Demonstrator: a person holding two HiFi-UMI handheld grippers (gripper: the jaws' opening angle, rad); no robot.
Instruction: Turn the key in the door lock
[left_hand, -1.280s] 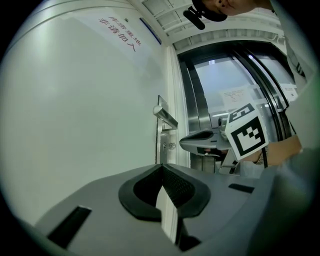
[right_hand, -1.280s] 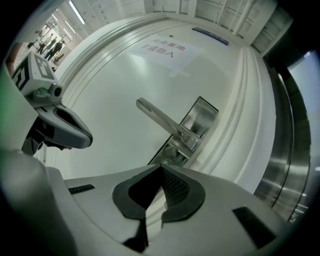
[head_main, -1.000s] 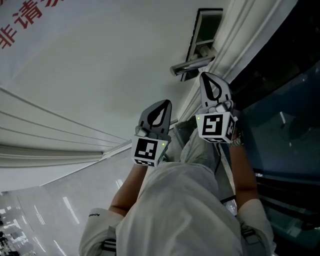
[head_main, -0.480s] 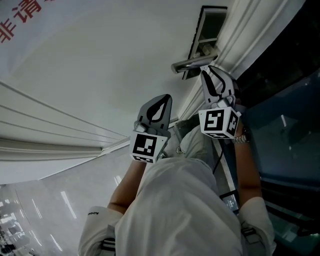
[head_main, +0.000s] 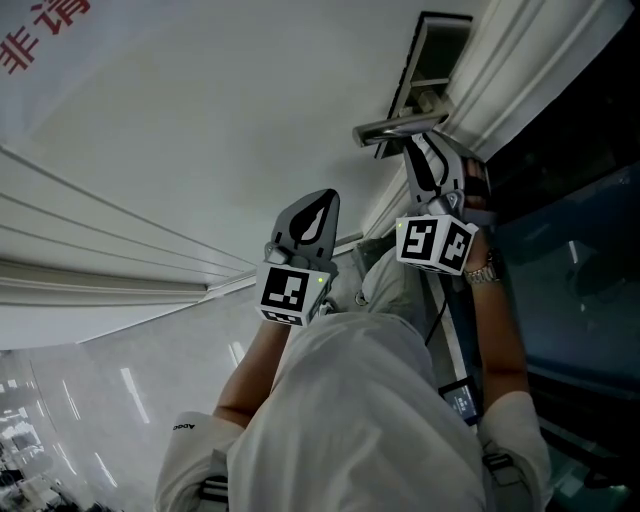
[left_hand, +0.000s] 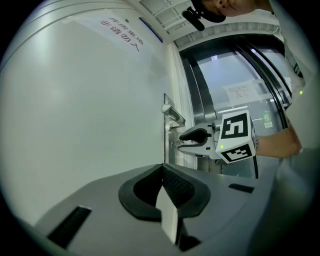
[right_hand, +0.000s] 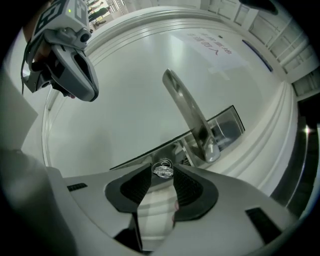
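While the right claw (right_hand: 163, 176) has just spread around one key (right_hand: 163, 170), the left claw (left_hand: 163, 170) sits closed

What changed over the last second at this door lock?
The right tongs rolled and have just been opening, letting go of the small silver metal key, now standing in the lock between their parted jaws. The left tongs stayed shut and empty; the silver lever door handle kept its position.
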